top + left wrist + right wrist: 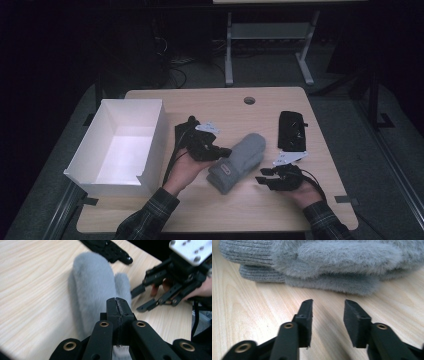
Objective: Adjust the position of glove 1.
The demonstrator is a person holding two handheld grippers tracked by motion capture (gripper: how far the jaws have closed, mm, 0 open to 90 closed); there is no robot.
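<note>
pale wooden tabletop (pixel 300 210) bears the fluffy grey knitted mitten (pixel 239 161), its cuff pinched in the closed left tongs (pixel 226 151); right tongs (pixel 262 179), parted and empty, sit just beside its edge, best sliding low under the fleece before closing

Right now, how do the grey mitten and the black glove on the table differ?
The grey mitten is fluffy and thick; the black glove looks flat and thin. The grey mitten lies mid-table between both grippers, its cuff end at the shut left gripper; the black glove lies farther back on the right, untouched. Both rest on the wooden table.
</note>
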